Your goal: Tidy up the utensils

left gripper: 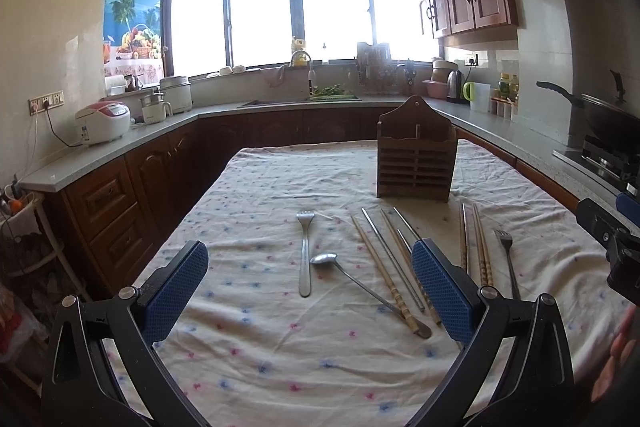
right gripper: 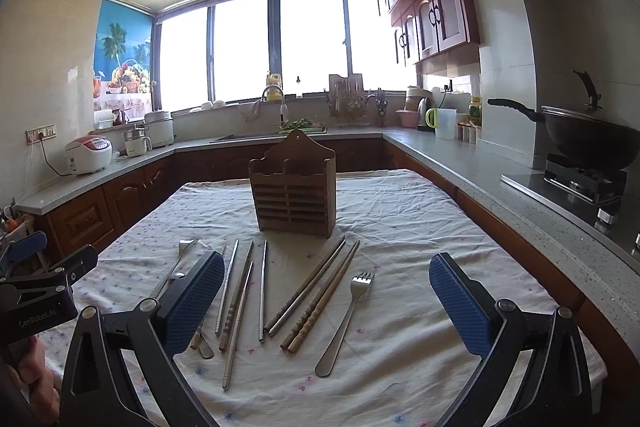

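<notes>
left hand-held gripper jaws spread wide, right hand-held gripper likewise, both level, side by side

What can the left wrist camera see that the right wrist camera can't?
Only the left wrist view shows the whole spoon lying beside the left fork; in the right wrist view a finger pad mostly hides it. Only the right wrist view shows the right fork from tines to handle end. Both show the wooden utensil holder, the chopsticks, the flowered tablecloth and open grippers: left gripper, right gripper.
</notes>
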Demonstrator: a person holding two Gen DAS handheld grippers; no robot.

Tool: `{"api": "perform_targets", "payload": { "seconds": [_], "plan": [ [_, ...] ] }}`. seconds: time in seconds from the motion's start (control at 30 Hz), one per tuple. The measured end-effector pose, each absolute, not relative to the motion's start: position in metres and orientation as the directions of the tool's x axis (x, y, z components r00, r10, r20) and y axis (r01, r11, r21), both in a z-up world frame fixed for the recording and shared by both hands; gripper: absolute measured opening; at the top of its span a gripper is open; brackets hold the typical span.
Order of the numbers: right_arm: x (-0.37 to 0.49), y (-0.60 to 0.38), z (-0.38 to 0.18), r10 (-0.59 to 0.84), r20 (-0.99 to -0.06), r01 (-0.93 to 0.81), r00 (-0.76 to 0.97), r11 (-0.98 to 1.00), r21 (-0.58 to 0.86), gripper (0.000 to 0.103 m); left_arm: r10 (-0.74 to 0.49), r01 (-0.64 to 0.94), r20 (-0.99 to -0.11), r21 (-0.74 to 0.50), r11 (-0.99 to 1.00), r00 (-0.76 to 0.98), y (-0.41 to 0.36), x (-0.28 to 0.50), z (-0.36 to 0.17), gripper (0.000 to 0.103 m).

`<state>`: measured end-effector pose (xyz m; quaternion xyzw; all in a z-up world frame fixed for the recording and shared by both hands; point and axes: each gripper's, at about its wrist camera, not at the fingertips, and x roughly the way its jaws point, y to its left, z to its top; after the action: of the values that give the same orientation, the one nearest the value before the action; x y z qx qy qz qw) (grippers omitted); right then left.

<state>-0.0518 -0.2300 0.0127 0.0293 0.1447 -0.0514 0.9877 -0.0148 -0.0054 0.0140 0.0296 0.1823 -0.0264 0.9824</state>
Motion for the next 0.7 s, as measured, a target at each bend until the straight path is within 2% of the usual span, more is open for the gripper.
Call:
{"api": "perform_targets", "payload": {
  "seconds": [0.7],
  "plan": [
    [-0.0499, -0.2249, 0.0125, -0.075, -0.288, 0.091, 0.955, 0.995, 0.04, 0.103, -0.05, 0.06, -0.363, 0.016, 0.998, 0.93, 0.0025, -0.0136, 0.0125, 0.103]
  ]
}}
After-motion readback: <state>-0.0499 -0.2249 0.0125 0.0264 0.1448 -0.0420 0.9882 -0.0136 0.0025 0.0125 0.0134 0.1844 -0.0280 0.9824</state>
